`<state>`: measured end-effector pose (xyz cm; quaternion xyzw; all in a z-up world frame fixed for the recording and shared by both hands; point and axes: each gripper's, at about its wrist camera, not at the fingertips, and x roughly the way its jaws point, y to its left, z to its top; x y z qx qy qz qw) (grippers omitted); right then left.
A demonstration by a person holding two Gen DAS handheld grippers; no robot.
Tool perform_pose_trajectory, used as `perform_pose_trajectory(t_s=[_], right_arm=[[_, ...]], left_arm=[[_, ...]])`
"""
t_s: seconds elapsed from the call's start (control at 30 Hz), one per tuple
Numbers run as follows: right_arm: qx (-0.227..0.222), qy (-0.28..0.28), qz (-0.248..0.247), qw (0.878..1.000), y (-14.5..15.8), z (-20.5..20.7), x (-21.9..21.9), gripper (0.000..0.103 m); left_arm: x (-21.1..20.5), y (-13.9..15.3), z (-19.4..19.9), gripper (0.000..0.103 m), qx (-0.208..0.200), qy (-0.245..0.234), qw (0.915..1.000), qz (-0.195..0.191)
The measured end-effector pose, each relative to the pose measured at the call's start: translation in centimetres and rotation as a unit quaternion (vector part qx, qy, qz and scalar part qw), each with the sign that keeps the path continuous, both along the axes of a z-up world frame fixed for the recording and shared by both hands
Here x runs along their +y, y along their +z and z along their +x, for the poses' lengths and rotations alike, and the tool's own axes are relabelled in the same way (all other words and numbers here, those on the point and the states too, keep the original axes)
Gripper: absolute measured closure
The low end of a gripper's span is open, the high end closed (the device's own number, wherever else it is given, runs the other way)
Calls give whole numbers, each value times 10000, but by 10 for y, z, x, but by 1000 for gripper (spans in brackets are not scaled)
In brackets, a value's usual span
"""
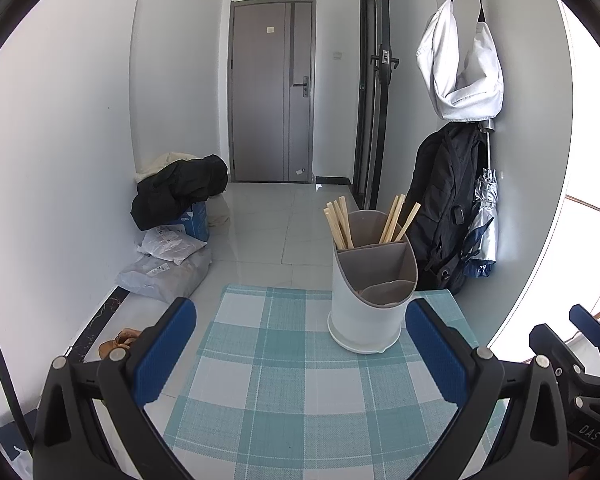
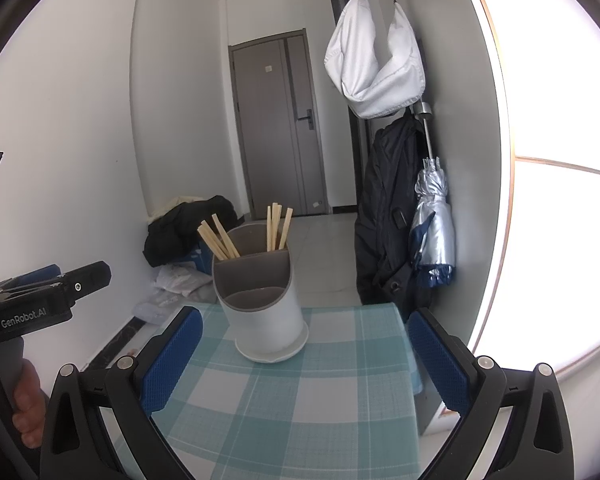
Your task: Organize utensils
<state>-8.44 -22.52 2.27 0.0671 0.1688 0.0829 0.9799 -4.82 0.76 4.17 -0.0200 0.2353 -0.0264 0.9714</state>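
A white utensil holder (image 1: 366,312) with a grey divided insert stands on the checked teal cloth (image 1: 260,380), toward its far right. Wooden chopsticks (image 1: 340,222) stick up from its two rear compartments, several on each side; the front compartment looks empty. My left gripper (image 1: 300,350) is open, its blue pads wide apart, with nothing between them, just short of the holder. In the right wrist view the same holder (image 2: 262,312) with chopsticks (image 2: 278,228) stands ahead, and my right gripper (image 2: 306,354) is open and empty before it.
The cloth covers a small table (image 2: 388,320) whose far edge drops to a tiled floor. Black backpack (image 1: 444,216) and folded umbrella (image 2: 434,224) hang on the right wall. Bags and clothes (image 1: 176,196) are piled by the left wall. A hand (image 2: 26,404) holds the left gripper's handle.
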Motion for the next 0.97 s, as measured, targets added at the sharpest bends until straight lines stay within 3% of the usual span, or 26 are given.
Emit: perform_pose_trajectory(t_s=[0.87,0.97], right_arm=[[25,21,-45,10000,-2,0,3,0],[55,25,-26,10000,-3,1,3,0]], left_arm=[[0,-1,0,1,25,48,10000,-37],[2,-1,-1,1,38,-39,9998,-176]])
